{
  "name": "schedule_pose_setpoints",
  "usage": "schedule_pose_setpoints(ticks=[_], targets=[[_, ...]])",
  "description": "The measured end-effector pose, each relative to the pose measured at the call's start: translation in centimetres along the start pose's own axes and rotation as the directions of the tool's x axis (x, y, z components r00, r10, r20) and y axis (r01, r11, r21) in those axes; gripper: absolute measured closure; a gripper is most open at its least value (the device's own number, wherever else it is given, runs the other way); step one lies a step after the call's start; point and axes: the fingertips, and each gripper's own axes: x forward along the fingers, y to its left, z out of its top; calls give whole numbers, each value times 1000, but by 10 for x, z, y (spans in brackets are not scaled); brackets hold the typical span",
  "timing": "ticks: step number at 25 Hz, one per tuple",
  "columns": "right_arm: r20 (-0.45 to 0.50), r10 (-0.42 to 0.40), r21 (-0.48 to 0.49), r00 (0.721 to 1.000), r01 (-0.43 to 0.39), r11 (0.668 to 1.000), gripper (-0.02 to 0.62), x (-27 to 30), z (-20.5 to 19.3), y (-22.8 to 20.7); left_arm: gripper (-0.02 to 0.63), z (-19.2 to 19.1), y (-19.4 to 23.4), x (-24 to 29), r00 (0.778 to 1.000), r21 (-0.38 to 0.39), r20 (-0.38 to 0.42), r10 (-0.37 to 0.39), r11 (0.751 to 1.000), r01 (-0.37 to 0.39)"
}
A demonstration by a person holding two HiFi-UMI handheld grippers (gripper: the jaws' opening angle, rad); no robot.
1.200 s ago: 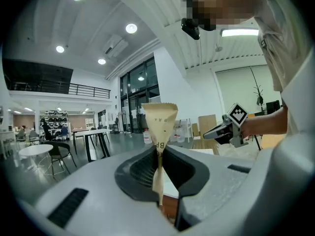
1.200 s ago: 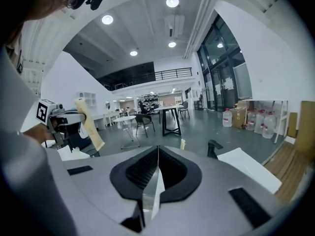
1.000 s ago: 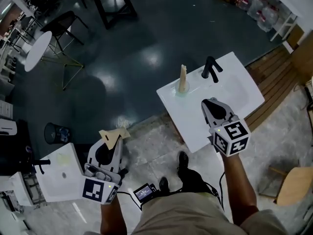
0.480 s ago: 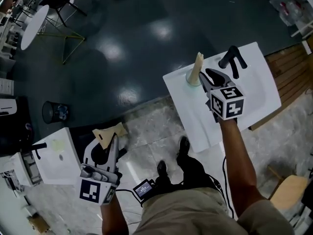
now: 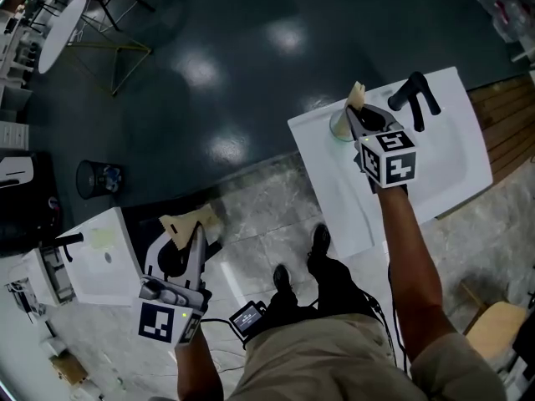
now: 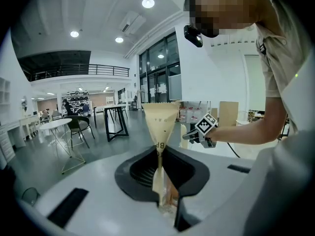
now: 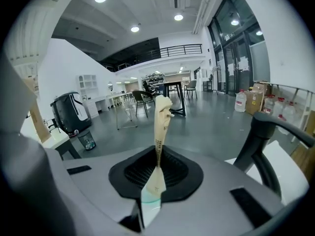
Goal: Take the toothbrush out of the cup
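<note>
In the head view, the right gripper is reaching over a white basin beside a black faucet, its tips lying right at the cup. The paper-wrapped toothbrush is standing upright in that cup. Low at the left, above the floor, the left gripper is carrying a tan paper wrapper.

In the left gripper view, the jaws are pinching the tan paper wrapper, which is fanning out above them.

In the right gripper view, the jaws are sitting close together with a slim gap. The wrapped toothbrush is rising through that gap and the pale cup is showing at its lower end. I cannot tell whether the pads are pressing on it.
</note>
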Motion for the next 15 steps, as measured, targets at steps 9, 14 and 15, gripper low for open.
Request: schedule_pose_setpoints(ticks=[9,14,15], targets=[[135,-56,-4,989,57,998,571,-42,42,-11,568,16,-6,-7,999,17,43,-9,1000,8],[206,-84,-30,975,92,995,571,-96,79,0,569,39,-11,-31,995,46,100,-27,999,22],[220,-86,-37,972,97,995,571,-109,87,10,569,42,-8,-41,994,53,110,-29,998,23]])
